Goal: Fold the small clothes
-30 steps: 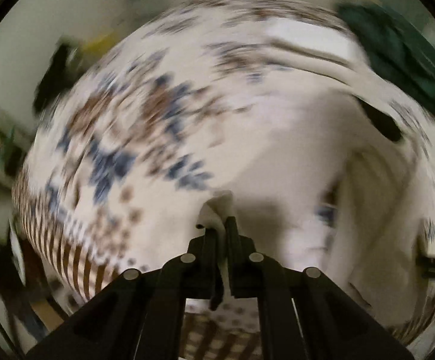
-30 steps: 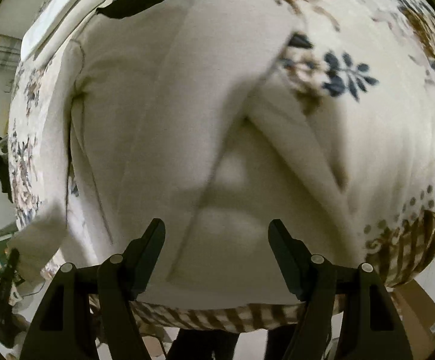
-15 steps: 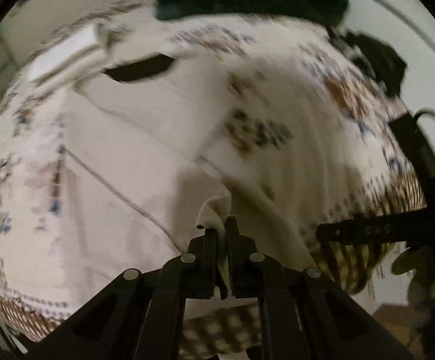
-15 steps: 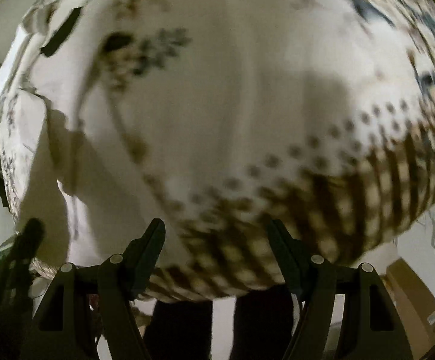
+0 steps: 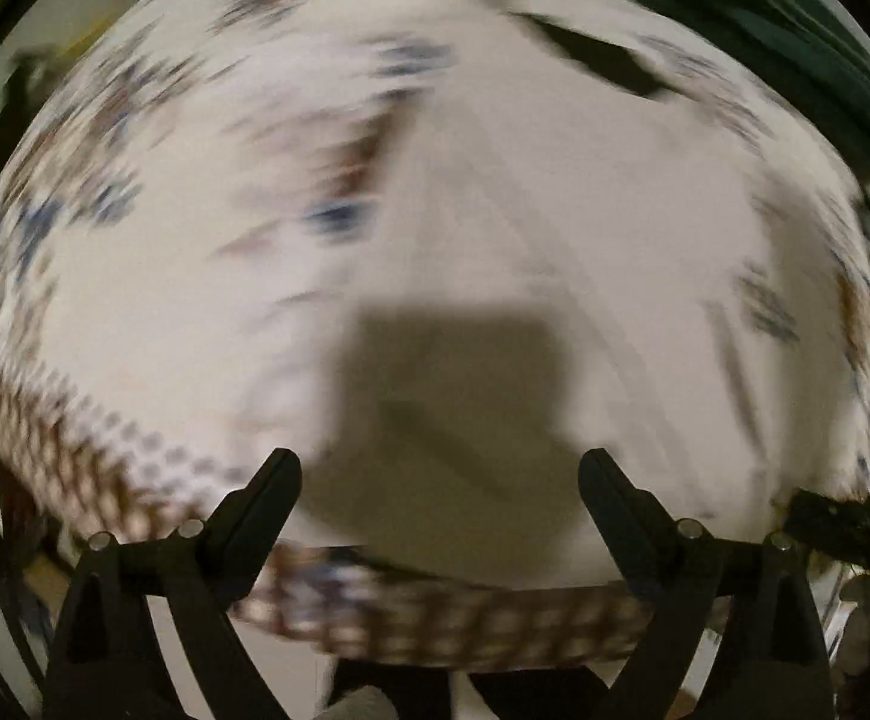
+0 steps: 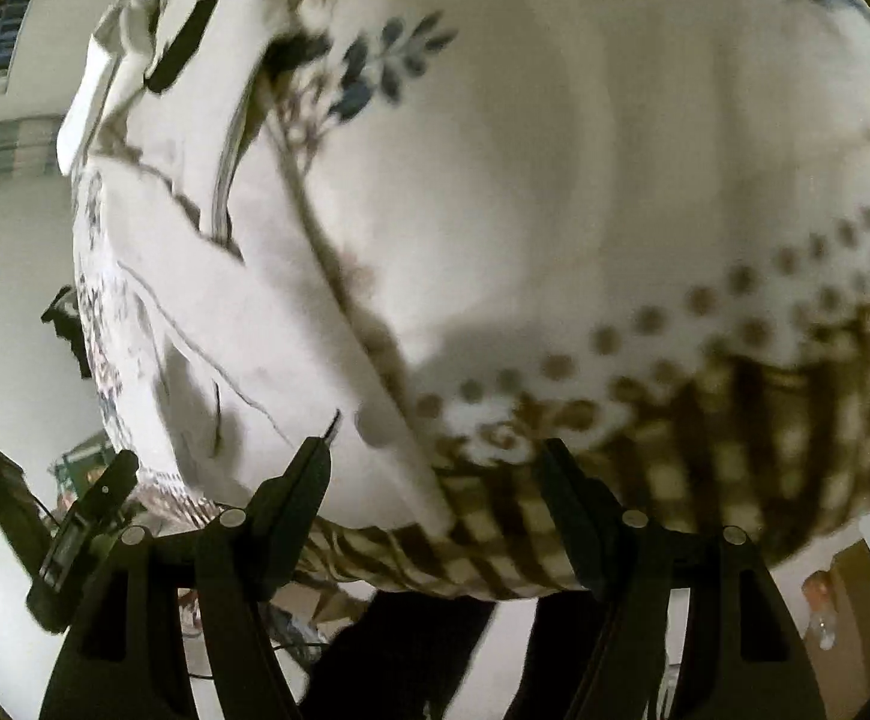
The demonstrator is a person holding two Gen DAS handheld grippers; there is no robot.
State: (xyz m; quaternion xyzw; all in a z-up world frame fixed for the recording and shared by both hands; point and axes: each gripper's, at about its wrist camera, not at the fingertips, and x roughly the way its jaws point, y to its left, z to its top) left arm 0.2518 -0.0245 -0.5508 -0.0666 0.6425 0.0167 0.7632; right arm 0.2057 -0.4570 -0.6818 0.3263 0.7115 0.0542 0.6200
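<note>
Both claws wide apart, nothing gripped. Left gripper (image 5: pixel 438 480) hovers over cream garment (image 5: pixel 555 228), blurry, lying flat just ahead on floral cloth (image 5: pixel 105 300). Right gripper (image 6: pixel 435 468): garment (image 6: pixel 267 312) ahead-left, checkered cloth edge under its tips.

1. The right gripper (image 6: pixel 435 468) hangs over the table's near edge, its jaws spread wide with nothing between them.
2. A cream garment (image 6: pixel 267 336) lies flat on the left, on a floral tablecloth (image 6: pixel 645 150).
3. The cloth's brown checked border (image 6: pixel 705 420) hangs down at the near edge.
4. The left gripper (image 6: pixel 63 516) shows at the near left.
</note>
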